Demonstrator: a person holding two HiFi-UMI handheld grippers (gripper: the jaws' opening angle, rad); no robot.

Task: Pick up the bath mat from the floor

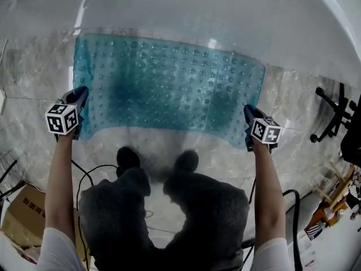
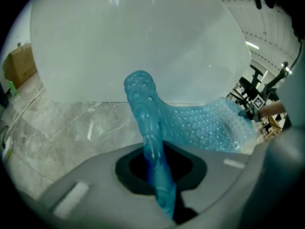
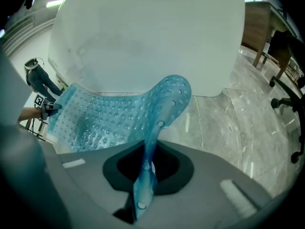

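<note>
A translucent blue bath mat (image 1: 169,86) with rows of small bumps stretches between my two grippers above the marble floor, next to a white tub. My left gripper (image 1: 76,103) is shut on the mat's left edge; in the left gripper view the pinched edge (image 2: 155,147) runs up between the jaws. My right gripper (image 1: 248,123) is shut on the mat's right edge, and in the right gripper view the mat (image 3: 147,161) folds up from between its jaws. The near edge of the mat sags in the middle.
The white bathtub (image 1: 225,16) fills the far side. A black office chair base (image 1: 333,114) stands at the right. A cardboard box (image 1: 20,216) lies at the lower left, and black cables (image 1: 84,179) trail on the floor by the person's feet.
</note>
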